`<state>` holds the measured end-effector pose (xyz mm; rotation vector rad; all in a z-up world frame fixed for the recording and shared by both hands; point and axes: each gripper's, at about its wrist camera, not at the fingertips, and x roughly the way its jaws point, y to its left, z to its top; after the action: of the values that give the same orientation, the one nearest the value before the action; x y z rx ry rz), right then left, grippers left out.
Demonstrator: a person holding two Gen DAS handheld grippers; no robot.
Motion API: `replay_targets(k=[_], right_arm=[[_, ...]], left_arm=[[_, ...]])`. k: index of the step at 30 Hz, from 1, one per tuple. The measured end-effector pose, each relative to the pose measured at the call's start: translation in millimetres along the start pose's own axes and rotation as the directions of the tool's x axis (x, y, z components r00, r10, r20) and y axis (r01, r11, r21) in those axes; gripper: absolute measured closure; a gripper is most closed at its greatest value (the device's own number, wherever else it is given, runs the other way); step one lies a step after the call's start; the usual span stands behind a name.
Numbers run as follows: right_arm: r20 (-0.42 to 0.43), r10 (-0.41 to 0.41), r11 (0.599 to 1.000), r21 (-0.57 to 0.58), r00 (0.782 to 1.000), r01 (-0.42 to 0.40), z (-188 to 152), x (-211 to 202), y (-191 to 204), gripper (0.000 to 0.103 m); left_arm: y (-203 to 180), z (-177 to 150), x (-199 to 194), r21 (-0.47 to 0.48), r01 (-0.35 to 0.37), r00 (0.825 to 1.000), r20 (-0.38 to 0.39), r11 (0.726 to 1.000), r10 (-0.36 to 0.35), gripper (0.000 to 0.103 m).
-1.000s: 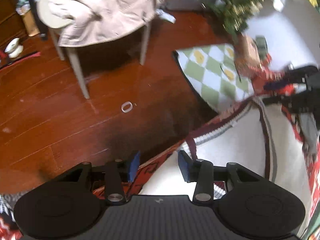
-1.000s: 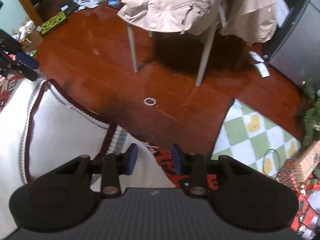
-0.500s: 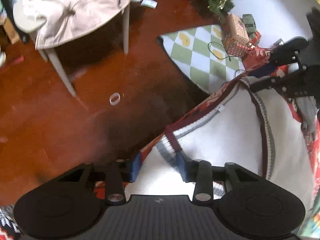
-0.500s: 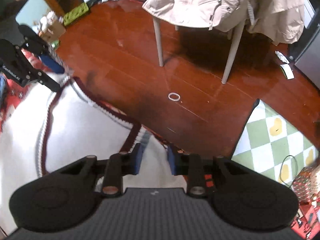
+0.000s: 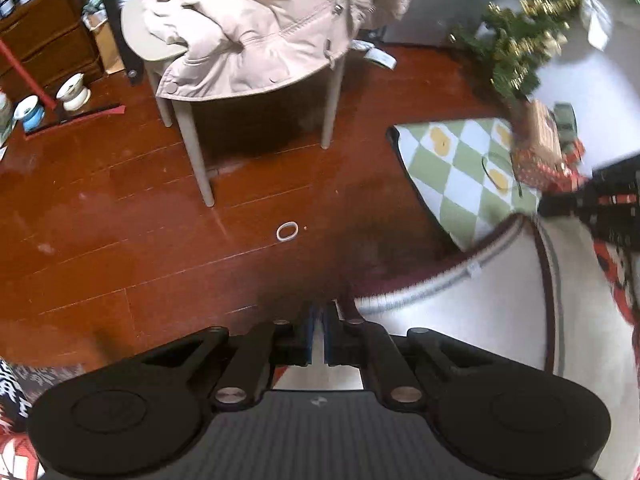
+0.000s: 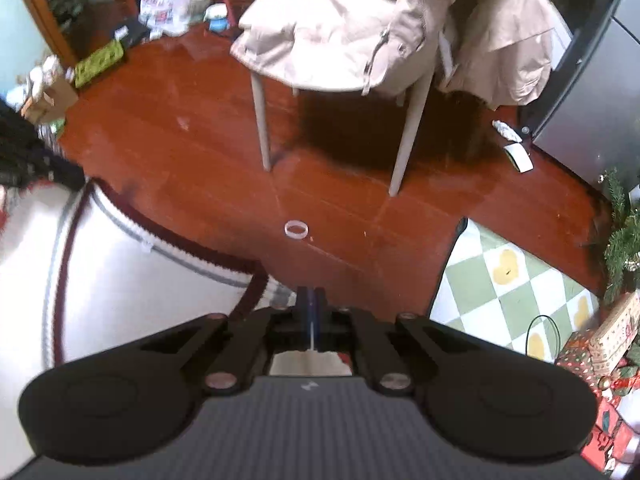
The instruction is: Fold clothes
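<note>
Both hand-held grippers are pointed steeply down at a white knit sweater with a dark red and grey striped collar.

The left hand-held gripper sits at the bottom centre of its view. Its blue pads are nearly together and closing, with a thin bit of the sweater's edge pinched between them right where the collar trim ends. From there the sweater fills the lower right of that frame, the collar curving up toward the right edge.

The right hand-held gripper is bottom centre in its own view, pads pressed fully together with a thin sliver of white fabric caught between them. Here the sweater takes up the lower left and the collar band runs diagonally toward the gripper.

Background stuff: red-brown wooden floor, a small white ring lying on it mid-frame, a chair with a beige coat dumped over it at the top, and a green and white checkered mat with yellow hearts on the right. The other gripper shows up blurry at the right edge of the left view.
</note>
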<state>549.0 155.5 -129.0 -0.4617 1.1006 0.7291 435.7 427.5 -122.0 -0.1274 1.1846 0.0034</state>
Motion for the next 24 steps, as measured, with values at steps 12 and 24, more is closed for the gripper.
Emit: replay_targets(k=[12,24], right_arm=[[0.16,0.031,0.974,0.219,0.987,-0.066,-12,-51,18,0.086],[0.166,-0.011,0.99,0.144,0.986,-0.013,-34,-3,98,0.085]], left_arm=[[-9,-22,-40,-0.321,0.17,0.985,0.081,0.932,-0.152,0.092],[-76,-29,-1,-0.193,0.037,0.994,0.108,0.981,-0.017,0.093]])
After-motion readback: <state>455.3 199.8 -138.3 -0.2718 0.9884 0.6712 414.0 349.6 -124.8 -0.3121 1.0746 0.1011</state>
